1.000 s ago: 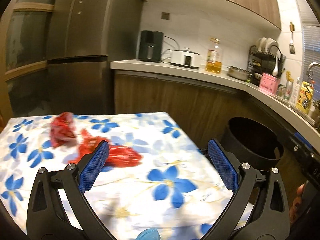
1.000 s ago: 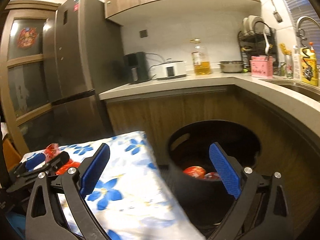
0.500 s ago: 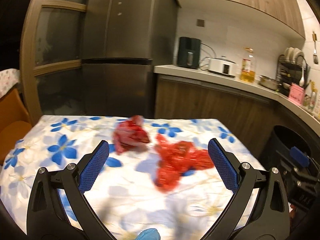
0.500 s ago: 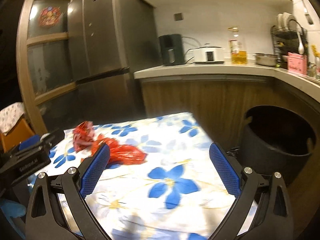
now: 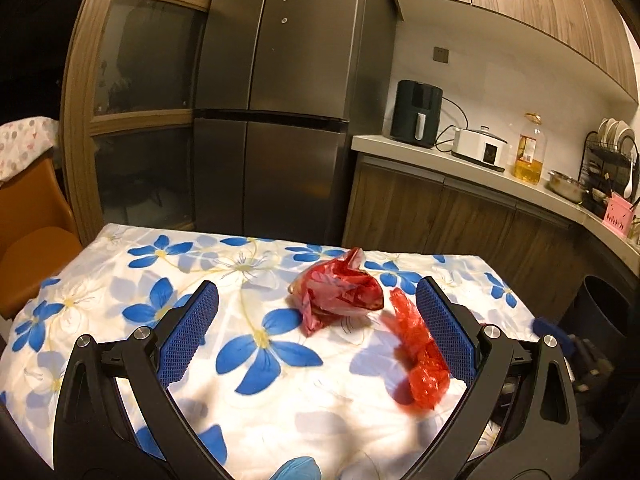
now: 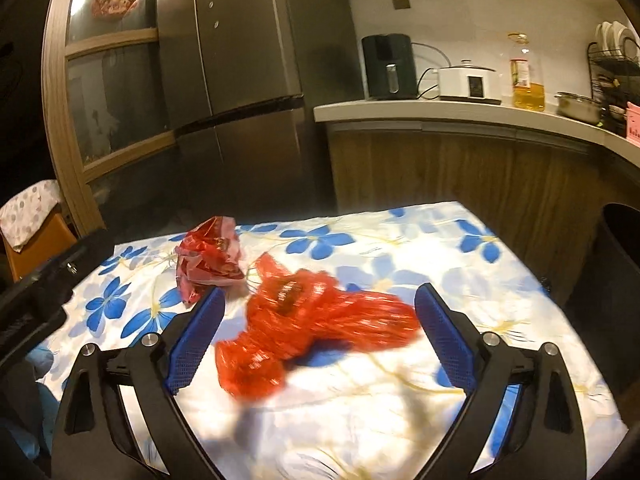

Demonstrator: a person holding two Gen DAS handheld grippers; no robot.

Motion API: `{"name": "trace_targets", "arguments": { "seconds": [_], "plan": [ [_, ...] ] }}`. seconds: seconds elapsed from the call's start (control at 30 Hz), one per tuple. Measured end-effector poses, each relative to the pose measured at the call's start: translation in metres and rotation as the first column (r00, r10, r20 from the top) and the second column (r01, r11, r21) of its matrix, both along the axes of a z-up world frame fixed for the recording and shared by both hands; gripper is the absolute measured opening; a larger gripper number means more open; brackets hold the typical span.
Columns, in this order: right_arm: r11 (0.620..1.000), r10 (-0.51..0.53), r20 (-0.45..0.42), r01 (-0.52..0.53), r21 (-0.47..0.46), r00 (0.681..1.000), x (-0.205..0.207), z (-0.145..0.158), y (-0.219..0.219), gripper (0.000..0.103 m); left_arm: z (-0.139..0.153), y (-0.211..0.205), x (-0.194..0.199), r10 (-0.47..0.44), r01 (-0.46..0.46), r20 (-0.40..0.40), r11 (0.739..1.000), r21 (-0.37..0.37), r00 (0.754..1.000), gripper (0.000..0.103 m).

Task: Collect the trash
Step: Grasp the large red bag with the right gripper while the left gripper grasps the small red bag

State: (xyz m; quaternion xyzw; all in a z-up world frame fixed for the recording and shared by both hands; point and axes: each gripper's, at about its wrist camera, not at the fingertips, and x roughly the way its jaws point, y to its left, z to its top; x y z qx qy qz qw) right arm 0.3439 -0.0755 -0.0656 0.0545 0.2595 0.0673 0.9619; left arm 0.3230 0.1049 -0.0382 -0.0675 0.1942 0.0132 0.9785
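- Two red wrappers on the floral tablecloth (image 5: pixel 100 280): crumpled wrapper (image 5: pixel 336 296) mid-table, loose red bag (image 6: pixel 312 320) nearer its right edge.
- left gripper (image 5: pixel 316 332) wide open, empty.
- right gripper (image 6: pixel 320 332) wide open, empty, fingers straddling the loose red bag.

Two crumpled bags on the table (image 5: pixel 120 264): wrapper bag (image 5: pixel 336 292) at the far left, plastic bag (image 6: pixel 316 320) just beside it, nearer and right. Bin (image 5: pixel 604 316) right of table; refrigerator (image 5: pixel 276 100) behind.

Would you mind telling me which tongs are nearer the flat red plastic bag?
Right. The right tongs are open around the flat red plastic bag; the left tongs point at the crumpled red wrapper, with the bag beside their right finger.
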Motion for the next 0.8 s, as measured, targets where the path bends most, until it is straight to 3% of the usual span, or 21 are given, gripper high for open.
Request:
{"name": "trace_targets", "arguments": {
  "seconds": [0.13,0.27,0.4,0.57,0.8],
  "plan": [
    [1.000,-0.001,-0.057,0.000,-0.003,0.998,0.020,-0.012,0.009,0.083,-0.002,0.005,0.019,-0.030,0.030,-0.001,0.999,-0.032,1.000,0.097],
    [0.999,0.033,-0.118,-0.033,0.000,0.993,0.032,-0.024,0.014,0.056,-0.005,0.007,0.039,-0.031,0.031,-0.008,0.999,-0.041,0.999,0.097],
    [0.997,0.071,-0.103,-0.071,0.000,0.992,0.027,-0.023,0.012,0.032,-0.012,0.005,0.058,-0.040,0.039,-0.017,0.998,-0.052,0.999,0.097],
    [0.998,0.061,-0.066,-0.060,0.021,0.996,0.010,-0.016,-0.002,0.027,-0.020,-0.005,0.076,-0.067,0.067,-0.025,0.998,-0.014,0.997,0.097],
    [0.997,0.059,-0.012,-0.058,0.055,0.998,-0.020,-0.002,-0.024,0.027,-0.042,-0.009,0.110,-0.128,0.125,-0.120,0.991,-0.039,0.984,0.094]
  ]
}}
